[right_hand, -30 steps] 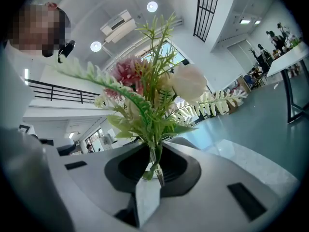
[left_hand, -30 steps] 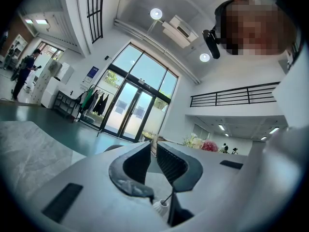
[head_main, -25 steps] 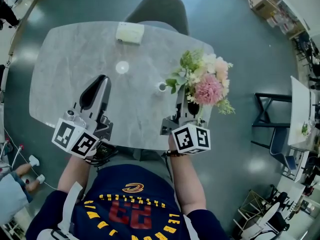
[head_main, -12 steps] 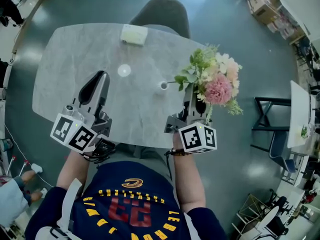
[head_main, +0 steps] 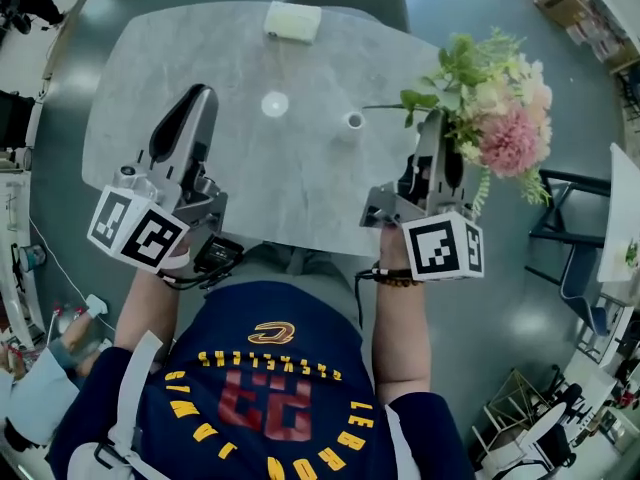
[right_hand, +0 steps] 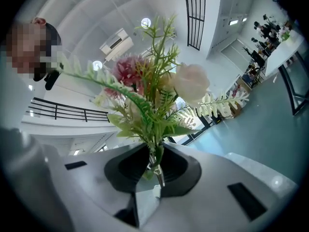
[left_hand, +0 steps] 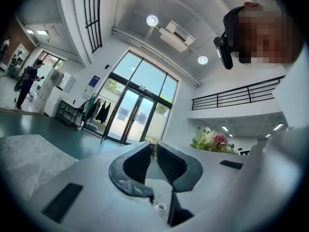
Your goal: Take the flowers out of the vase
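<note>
Since a second ago the flowers (head_main: 495, 98) have come up and swung right, clear of the vase (head_main: 353, 121), and now hang past the right edge of the tabletop (head_main: 300, 188), while the vase has kept its place. At the left, the left tool (head_main: 192, 118) lies level over the tabletop with its jaws drawn together on nothing; it seems parked there simply to stay out of the way. Its marker cube (head_main: 138, 238) shows only black-and-white squares, no words. At the far edge sits a pale box (head_main: 292, 20) with no print that can be made out. The vase stands bare and upright near the middle, well apart from both tools, its mouth empty, so the lifting-out looks done and only the putting down is left. Further right, the right tool (head_main: 437, 133) pinches the stems (right_hand: 155, 163) low down, just under the leaves, jaws narrow on them; that low hold keeps the bunch together and the heads upright. The vase carries no label. On the person's shirt (head_main: 260, 398), read upside down, stand a red 23 and an arc of yellow letters that seem to spell LEBRON JAMES.
</note>
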### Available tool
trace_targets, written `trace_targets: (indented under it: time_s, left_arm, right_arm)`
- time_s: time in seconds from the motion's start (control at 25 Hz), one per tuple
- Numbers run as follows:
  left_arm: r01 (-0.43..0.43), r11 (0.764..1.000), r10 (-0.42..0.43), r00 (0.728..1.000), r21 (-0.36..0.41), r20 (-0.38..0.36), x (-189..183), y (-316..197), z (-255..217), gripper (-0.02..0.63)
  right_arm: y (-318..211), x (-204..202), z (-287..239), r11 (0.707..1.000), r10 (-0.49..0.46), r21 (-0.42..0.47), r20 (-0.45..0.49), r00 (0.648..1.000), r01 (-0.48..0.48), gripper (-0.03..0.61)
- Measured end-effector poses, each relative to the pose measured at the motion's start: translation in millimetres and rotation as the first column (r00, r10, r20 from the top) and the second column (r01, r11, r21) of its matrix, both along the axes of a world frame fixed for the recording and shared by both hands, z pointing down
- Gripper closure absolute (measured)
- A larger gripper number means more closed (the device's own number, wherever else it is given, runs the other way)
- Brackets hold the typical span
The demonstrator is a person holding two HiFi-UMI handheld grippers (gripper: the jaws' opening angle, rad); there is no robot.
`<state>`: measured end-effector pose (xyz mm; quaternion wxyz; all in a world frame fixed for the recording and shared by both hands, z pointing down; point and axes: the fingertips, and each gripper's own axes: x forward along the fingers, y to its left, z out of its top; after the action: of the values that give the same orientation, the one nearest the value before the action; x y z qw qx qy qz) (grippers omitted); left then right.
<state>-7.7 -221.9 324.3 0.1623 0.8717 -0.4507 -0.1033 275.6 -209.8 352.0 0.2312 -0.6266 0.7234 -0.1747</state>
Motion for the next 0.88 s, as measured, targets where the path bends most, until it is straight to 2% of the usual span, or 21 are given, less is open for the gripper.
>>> trace_targets:
  time_s: [0.56, 0.88]
  left_arm:
    - [-0.016, 1.0, 0.016, 0.999, -0.003, -0.047, 0, -4, 8, 0.572]
    - [0.015, 1.0, -0.016, 0.997, -0.01, -0.072, -10, -4, 19, 0.572]
  right_arm:
    - [9, -4, -12, 1.0, -0.007, 0.018, -0.021, 1.0, 0.008, 0.517]
    - [8, -6, -7, 0.998, -0.037, 0.046, -0.021, 0.999, 0.038, 0.517]
